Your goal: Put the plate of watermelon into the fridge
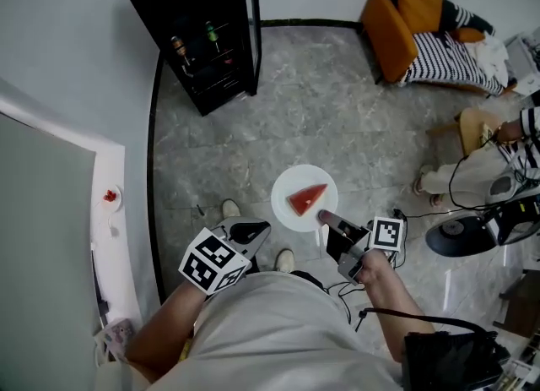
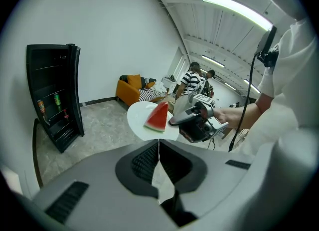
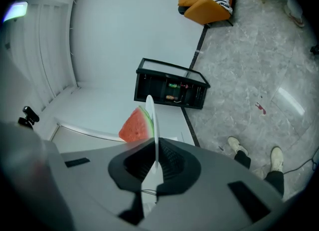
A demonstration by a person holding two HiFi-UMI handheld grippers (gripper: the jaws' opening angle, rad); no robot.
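You worked in bright, even light from long ceiling lamps (image 2: 237, 8), and the pale floor (image 3: 291, 100) threw back a patch of glare. Both gripper views bowed hard at the edges, with dark corners. The fridge (image 1: 202, 35) interior was dim.

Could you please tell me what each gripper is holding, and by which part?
The right gripper clamps the plate by its rim; the left gripper holds nothing.
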